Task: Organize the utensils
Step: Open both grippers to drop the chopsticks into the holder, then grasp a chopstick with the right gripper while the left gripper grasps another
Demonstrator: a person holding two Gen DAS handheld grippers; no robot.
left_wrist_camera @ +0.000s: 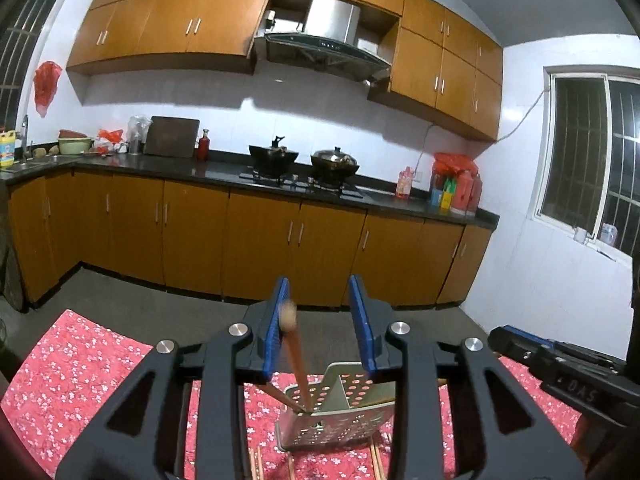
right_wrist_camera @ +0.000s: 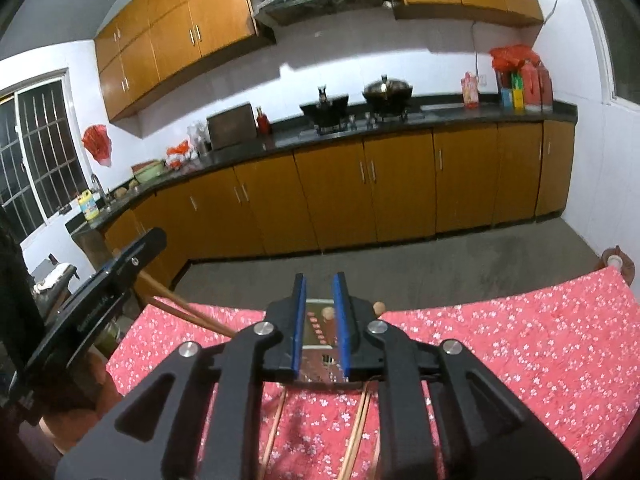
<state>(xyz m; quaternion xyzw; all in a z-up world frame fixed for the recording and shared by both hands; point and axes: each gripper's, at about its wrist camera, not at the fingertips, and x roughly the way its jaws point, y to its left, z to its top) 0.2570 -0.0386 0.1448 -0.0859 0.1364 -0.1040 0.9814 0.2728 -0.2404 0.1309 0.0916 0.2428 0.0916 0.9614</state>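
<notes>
Left gripper (left_wrist_camera: 322,322) jaws apart; chopsticks (left_wrist_camera: 298,364) lean along its left pad, long axis steep, tips down in perforated metal holder (left_wrist_camera: 340,420) on floral cloth (left_wrist_camera: 76,372). Right gripper (right_wrist_camera: 320,322) part-open, straddling holder. Lettering unreadable.

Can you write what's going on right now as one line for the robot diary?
step: chopsticks into holder | left claw: open, wooden chopsticks leaning in perforated metal holder | right claw: open | red floral tablecloth: loose chopsticks remain

Orange cabinets (left_wrist_camera: 260,236) line white-tiled walls (left_wrist_camera: 328,120) — grey floor (right_wrist_camera: 440,264), barred window (left_wrist_camera: 592,152).
</notes>
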